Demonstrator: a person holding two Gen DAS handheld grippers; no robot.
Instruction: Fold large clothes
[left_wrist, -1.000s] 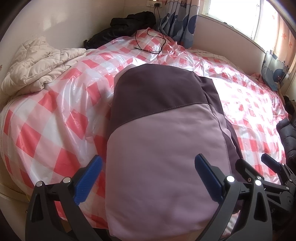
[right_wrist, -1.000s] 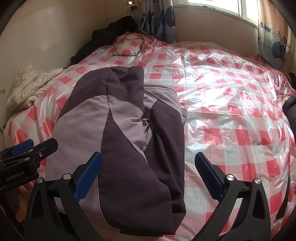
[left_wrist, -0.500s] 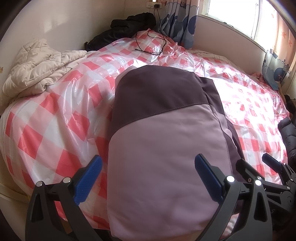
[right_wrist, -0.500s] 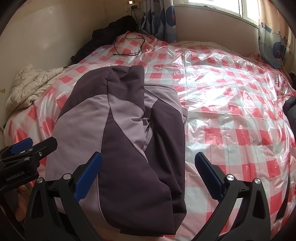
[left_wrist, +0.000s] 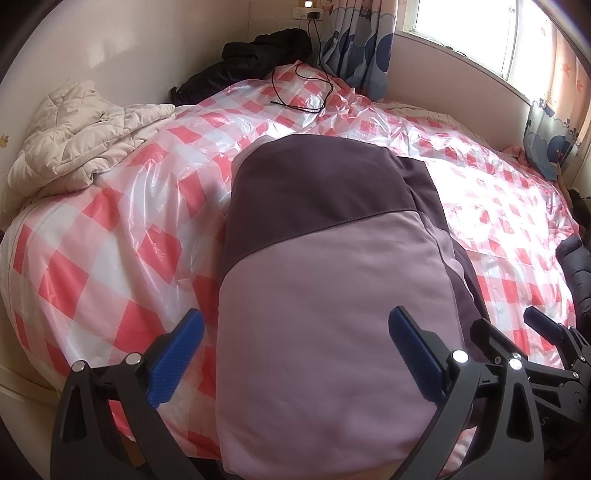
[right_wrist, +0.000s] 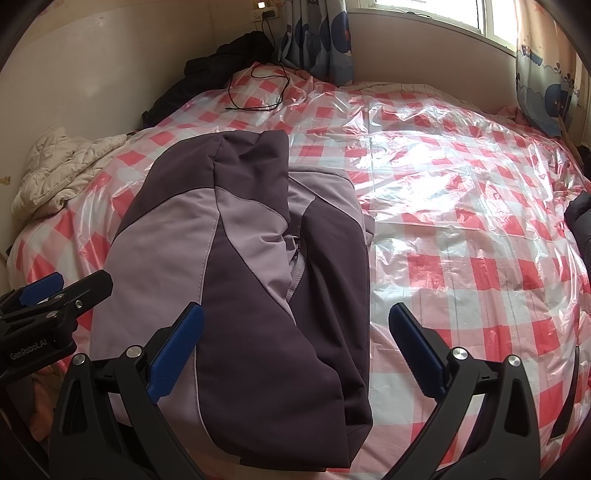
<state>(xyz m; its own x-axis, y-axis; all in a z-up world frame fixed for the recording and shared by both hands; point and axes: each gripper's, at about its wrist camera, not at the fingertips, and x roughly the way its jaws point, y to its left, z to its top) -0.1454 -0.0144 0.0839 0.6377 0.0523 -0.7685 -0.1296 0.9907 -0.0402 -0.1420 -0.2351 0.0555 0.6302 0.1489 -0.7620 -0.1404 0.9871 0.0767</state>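
The jacket (right_wrist: 240, 280), purple in two tones, lies on the bed (right_wrist: 461, 229) in the lower centre of both views, already folded into a long narrow bundle with its sides turned in. I judge that the task is about half done: the lengthwise folds are made, but the bundle is long and probably needs one more fold across, from the near end toward the far end.

The left gripper (left_wrist: 295, 354) hangs above the near end of the jacket with its jaws wide apart, holding nothing. The right gripper (right_wrist: 295, 354) is also wide open and empty, over the right edge of the bundle.

Around it, a checked plastic sheet (left_wrist: 110, 258) covers the bed. A cream quilt (left_wrist: 74, 140) is at the upper left, dark clothes (left_wrist: 258, 55) and a black cable (left_wrist: 306, 92) at the top, and another dark garment (left_wrist: 576, 273) at the right edge. None of them touches the jacket, so nothing stands in the way; only the slippery sheet may let the bundle slide.
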